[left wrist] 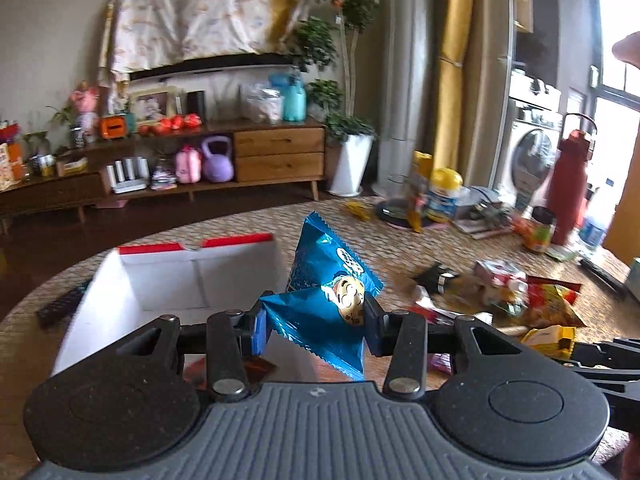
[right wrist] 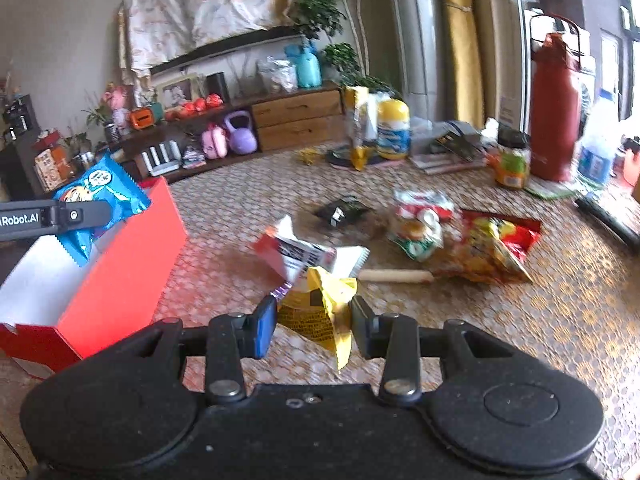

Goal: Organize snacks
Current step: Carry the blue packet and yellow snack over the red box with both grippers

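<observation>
The left gripper (left wrist: 314, 328) clamps a blue snack packet (left wrist: 328, 292) just above the red box (right wrist: 120, 280), while the right gripper (right wrist: 314, 322) pinches a yellow snack packet (right wrist: 320, 312) beside that box. Beyond, loose snacks (right wrist: 460, 240) lie scattered on the table (right wrist: 560, 320), well apart from the box.

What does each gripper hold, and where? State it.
Left gripper pinches the blue snack packet across its lower middle. Right gripper pinches the yellow snack packet across its crumpled middle.
</observation>
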`<state>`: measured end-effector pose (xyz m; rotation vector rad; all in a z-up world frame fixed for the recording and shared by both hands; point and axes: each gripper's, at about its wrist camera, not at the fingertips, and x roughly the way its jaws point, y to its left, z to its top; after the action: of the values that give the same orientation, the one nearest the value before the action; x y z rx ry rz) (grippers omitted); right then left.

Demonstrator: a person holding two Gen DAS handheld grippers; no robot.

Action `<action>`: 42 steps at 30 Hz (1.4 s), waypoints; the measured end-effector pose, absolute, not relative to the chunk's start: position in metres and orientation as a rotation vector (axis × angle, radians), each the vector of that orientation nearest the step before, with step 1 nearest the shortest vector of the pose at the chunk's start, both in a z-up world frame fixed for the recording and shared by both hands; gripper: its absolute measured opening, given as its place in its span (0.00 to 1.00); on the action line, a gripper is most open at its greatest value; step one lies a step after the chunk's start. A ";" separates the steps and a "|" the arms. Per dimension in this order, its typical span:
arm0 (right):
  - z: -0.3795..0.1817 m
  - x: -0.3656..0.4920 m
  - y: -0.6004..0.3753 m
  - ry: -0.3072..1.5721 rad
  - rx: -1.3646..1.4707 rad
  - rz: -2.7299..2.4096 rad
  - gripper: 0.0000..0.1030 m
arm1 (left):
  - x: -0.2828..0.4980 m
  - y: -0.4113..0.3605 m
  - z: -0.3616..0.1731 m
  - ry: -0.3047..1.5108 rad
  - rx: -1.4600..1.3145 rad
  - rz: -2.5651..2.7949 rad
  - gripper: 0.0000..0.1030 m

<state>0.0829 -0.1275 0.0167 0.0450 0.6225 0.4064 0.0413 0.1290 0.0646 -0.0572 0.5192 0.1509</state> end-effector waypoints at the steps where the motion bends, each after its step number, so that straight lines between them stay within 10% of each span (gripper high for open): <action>1: 0.019 0.083 -0.124 0.618 0.041 0.416 0.37 | 0.040 0.133 0.066 0.517 -0.055 0.162 0.43; 42: 0.031 0.083 0.085 0.681 -0.196 0.833 0.37 | 0.097 0.268 0.013 0.775 -0.064 0.376 0.43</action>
<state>0.0828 0.0852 0.0310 -0.1955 0.6812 0.8327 0.0968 0.2683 0.0133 -0.0640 0.7750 0.3762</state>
